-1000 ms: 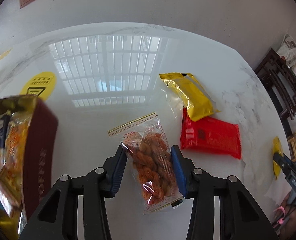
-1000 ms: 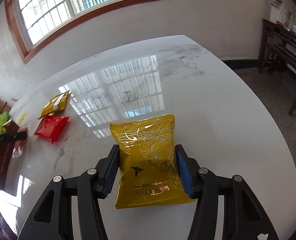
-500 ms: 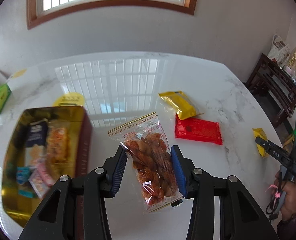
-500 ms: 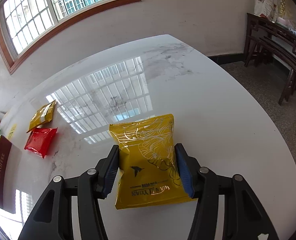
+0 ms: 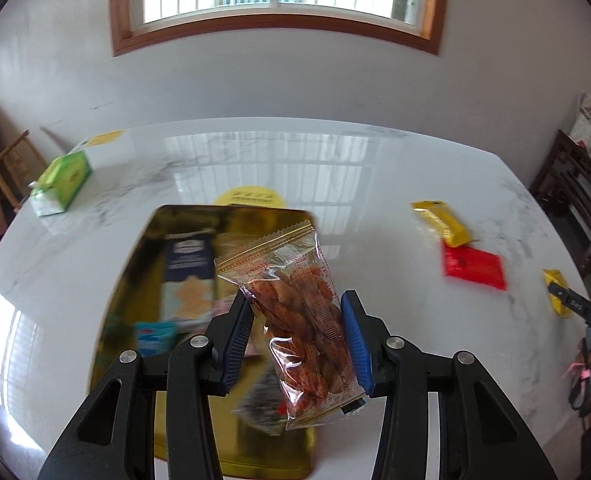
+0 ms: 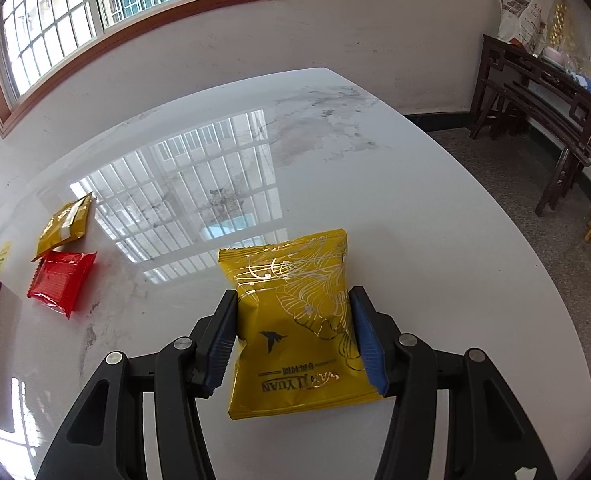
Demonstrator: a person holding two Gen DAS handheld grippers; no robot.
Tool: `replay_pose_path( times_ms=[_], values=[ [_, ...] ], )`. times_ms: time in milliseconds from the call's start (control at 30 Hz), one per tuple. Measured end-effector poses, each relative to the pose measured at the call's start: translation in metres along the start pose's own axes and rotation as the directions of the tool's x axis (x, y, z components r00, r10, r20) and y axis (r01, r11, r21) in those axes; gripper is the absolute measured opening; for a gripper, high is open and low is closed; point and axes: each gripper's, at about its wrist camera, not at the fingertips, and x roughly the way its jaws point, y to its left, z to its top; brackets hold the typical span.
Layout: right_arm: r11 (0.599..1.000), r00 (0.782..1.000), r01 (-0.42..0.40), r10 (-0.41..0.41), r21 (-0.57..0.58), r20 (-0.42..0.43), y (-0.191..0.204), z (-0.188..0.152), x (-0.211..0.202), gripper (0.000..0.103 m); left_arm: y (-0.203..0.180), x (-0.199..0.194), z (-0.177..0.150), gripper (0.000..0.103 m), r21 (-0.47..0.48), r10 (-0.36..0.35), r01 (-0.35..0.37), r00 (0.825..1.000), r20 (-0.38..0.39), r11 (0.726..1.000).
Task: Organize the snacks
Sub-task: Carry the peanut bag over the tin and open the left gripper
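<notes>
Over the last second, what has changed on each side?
The left gripper, still clamping the clear twist-snack packet, carried it from the bare table to over the open gold tin. The right gripper kept holding its yellow packet in place.

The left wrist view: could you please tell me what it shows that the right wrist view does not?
Only the left wrist view shows the clear snack bag in the left gripper, above the tin's open inside, and a green box. Only the right wrist view shows a dark side table. Both show the table, red packet and the right gripper's yellow packet.
</notes>
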Motion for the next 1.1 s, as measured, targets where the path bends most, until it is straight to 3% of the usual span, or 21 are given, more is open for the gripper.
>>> replay_pose_path(
  times_ms=[267, 467, 1100],
  values=[
    [0.999, 0.999, 0.039, -0.039, -0.027, -0.007, 0.007, -0.001, 0.0, 0.053, 0.056, 0.012, -0.008, 0.045, -0.06, 0.055, -0.056, 0.998, -0.023, 0.997],
    [0.998, 0.999, 0.047, -0.048, -0.028, -0.009, 0.008, 0.0, 0.001, 0.053, 0.092, 0.025, -0.013, 0.045, -0.1, 0.04, -0.047, 0.997, -0.064, 0.994],
    [0.998, 0.999, 0.048, -0.049, -0.03, -0.009, 0.01, 0.0, 0.001, 0.054, 0.093, 0.077, 0.016, 0.046, -0.049, 0.061, -0.066, 0.992, -0.113, 0.997]
  ],
)
